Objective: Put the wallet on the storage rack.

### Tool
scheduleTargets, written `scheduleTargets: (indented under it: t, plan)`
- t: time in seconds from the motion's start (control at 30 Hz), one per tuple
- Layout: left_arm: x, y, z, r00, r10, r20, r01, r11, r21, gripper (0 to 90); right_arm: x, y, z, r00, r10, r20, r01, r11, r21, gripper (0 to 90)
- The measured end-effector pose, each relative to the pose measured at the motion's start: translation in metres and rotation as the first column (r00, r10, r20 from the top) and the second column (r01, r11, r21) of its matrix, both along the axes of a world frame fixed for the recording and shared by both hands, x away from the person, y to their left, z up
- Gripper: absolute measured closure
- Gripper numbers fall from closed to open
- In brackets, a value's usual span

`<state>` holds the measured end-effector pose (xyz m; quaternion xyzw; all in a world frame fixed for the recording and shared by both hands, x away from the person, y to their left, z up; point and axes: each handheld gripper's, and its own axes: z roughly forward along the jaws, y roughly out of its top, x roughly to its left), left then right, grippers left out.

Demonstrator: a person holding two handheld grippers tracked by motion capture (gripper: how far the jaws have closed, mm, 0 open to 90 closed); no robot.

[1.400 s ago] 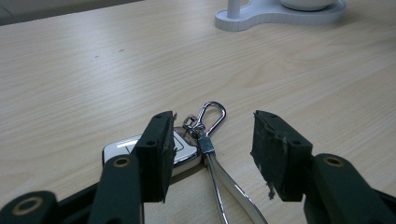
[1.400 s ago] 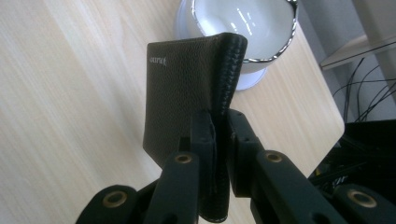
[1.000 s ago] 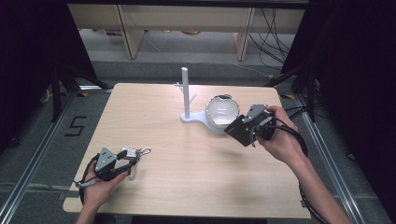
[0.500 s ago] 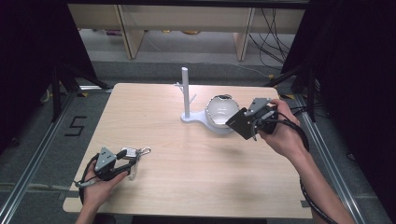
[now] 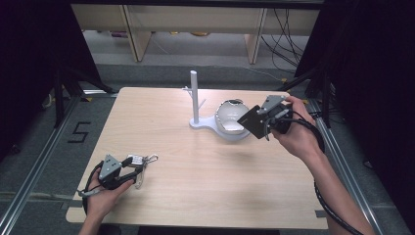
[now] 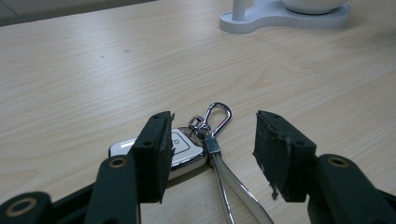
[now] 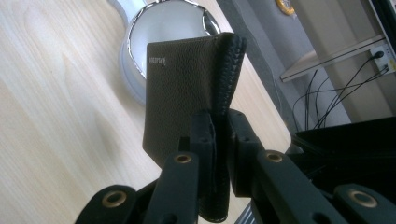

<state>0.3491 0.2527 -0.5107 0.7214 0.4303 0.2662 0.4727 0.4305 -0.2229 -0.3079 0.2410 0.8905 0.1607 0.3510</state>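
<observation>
Reaching in beside the white bowl (image 5: 232, 117), the right hand (image 5: 293, 137) holds its right gripper (image 5: 264, 117) raised and tilted, jaws pinching a dark leather wallet (image 7: 187, 93) just over the bowl's rim; its embossed logo is unreadable. Well away from the bowl, the left gripper (image 6: 210, 154) rests spread around a car key (image 6: 180, 144).
</observation>
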Motion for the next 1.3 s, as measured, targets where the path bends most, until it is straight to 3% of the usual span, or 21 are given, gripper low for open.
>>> scheduleTargets:
  t: [0.37, 0.8, 1.3]
  plan:
    - [-0.001, 0.001, 0.000, 1.0000, 0.008, -0.002, -0.008, 1.0000, 0.004, 46.4, 0.007, 0.006, 0.007, 1.0000, 0.007, 0.007, -0.007, 1.000, 0.006, 83.5]
    - [-0.001, 0.001, 0.000, 1.0000, 0.010, 0.000, -0.010, 1.0000, 0.001, 46.4, 0.017, 0.016, 0.009, 0.9985, 0.024, 0.049, -0.025, 1.000, 0.011, 83.6]
    - [-0.001, 0.001, 0.000, 1.0000, 0.007, -0.004, -0.007, 1.0000, 0.003, 46.3, 0.030, 0.026, 0.007, 0.9982, 0.030, 0.051, -0.032, 0.999, 0.028, 83.6]
